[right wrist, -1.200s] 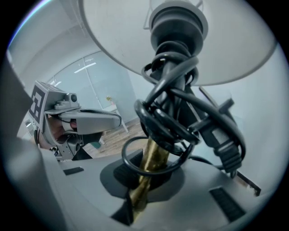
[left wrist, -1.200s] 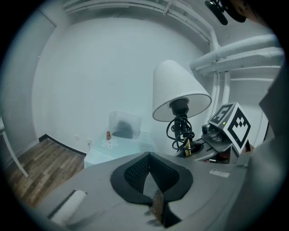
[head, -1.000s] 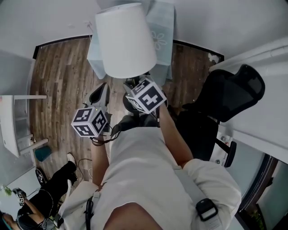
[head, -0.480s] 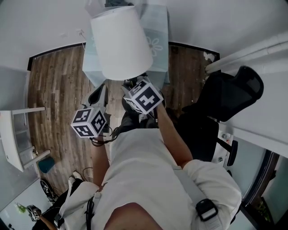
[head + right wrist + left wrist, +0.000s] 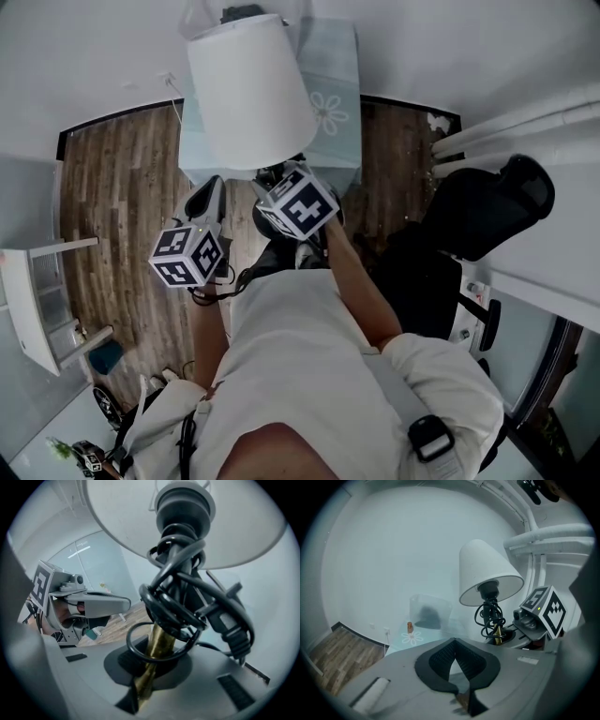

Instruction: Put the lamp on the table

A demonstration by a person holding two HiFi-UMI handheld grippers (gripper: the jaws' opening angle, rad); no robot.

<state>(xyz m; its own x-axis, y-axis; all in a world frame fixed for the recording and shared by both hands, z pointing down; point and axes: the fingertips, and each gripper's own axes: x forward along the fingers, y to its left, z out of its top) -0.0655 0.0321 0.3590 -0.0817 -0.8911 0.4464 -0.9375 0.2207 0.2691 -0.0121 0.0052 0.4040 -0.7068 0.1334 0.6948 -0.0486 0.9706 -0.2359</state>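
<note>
Spreading under everything, the wood-plank floor met a pale wall, and the glass desk, a white flower printed on its top, stood against that wall. A black office chair crowded the right side, while a white shelf unit stood well apart at the left, so open floor lay along the desk's left and near edges.

The lamp was off the desk, held upright in the air, its shade overlapping the desk's left half in the head view. It had a plain white cone shade, a dark socket beneath it, a brass stem and a black cord wound round the stem in loose loops.

The right tongs were clamped on the brass stem below the coils. The left tongs hung beside them, apart from the lamp, tips together and holding nothing.

A clear container and a small brown bottle stood toward the desk's far side.
</note>
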